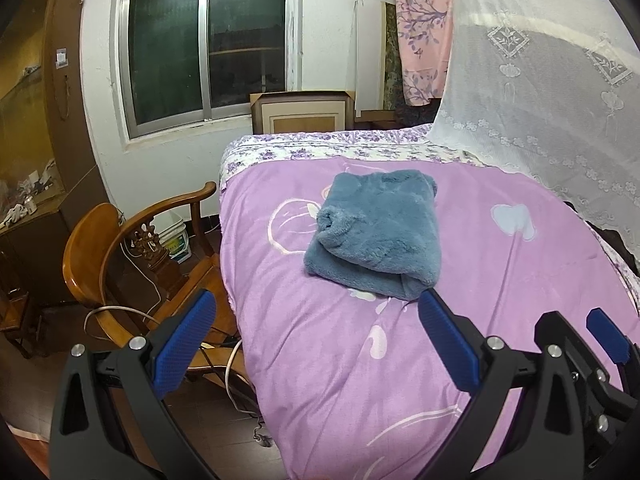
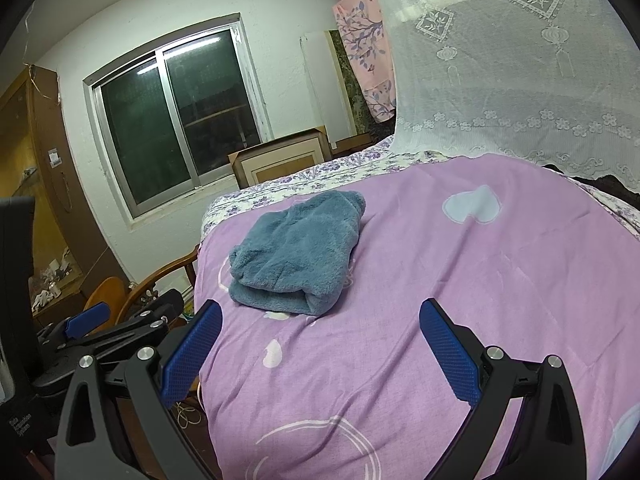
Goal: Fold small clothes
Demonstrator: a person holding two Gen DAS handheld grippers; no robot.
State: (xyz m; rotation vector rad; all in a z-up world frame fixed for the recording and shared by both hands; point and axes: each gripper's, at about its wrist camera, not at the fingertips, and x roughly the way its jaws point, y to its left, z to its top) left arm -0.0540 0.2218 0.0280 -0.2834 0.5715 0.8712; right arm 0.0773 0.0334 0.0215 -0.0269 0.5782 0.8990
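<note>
A fluffy blue-grey garment (image 1: 376,232) lies folded into a compact bundle on the purple quilt (image 1: 360,360), near the bed's far left part. My left gripper (image 1: 316,308) hovers open a short way in front of the bundle, with nothing between its blue pads. In the right wrist view the same garment (image 2: 296,252) sits ahead and to the left, and my right gripper (image 2: 320,316) stands open above the purple quilt (image 2: 440,280), also holding nothing. The right gripper's blue fingers (image 1: 604,336) show at the lower right of the left wrist view.
A wooden armchair (image 1: 132,264) stands close against the bed's left side, with cables on the floor beneath it. A white lace mosquito net (image 1: 540,100) hangs over the bed's right part. A window (image 1: 208,44) and a wooden headboard panel (image 1: 300,112) lie beyond the bed.
</note>
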